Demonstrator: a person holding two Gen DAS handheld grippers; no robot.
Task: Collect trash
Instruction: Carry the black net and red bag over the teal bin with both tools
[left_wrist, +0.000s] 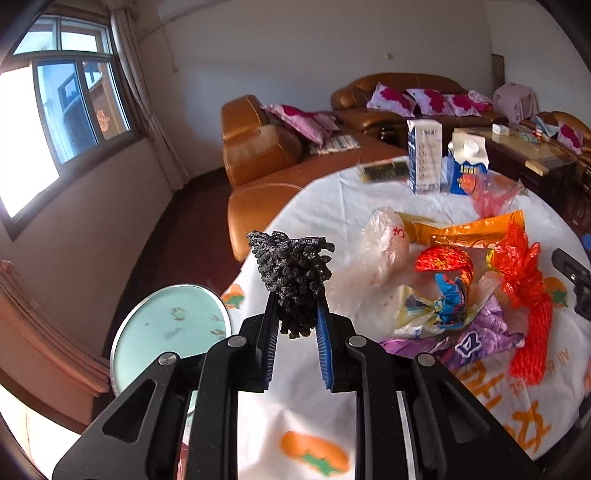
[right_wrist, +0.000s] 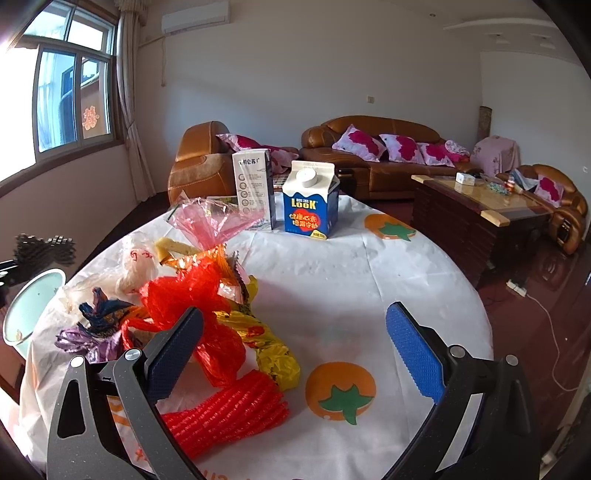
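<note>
My left gripper (left_wrist: 295, 304) is shut on a crumpled black mesh net (left_wrist: 291, 266), held above the table's left edge next to a round pale-green bin (left_wrist: 173, 325). In the right wrist view the net (right_wrist: 44, 247) shows at the far left above the bin (right_wrist: 26, 314). My right gripper (right_wrist: 295, 310) stands open over the white tablecloth (right_wrist: 369, 277), nothing between its fingers. Just left of it lies the trash pile: a red mesh net (right_wrist: 229, 413), a red plastic bag (right_wrist: 184, 295), a yellow wrapper (right_wrist: 273, 354), a purple wrapper (right_wrist: 92, 343) and a clear bag (right_wrist: 136, 266).
A blue milk carton (right_wrist: 310, 206) and a tall white carton (right_wrist: 253, 188) stand at the table's far side, a pink bag (right_wrist: 210, 221) before them. Brown leather sofas (right_wrist: 369, 155) and a wooden coffee table (right_wrist: 472, 206) lie beyond.
</note>
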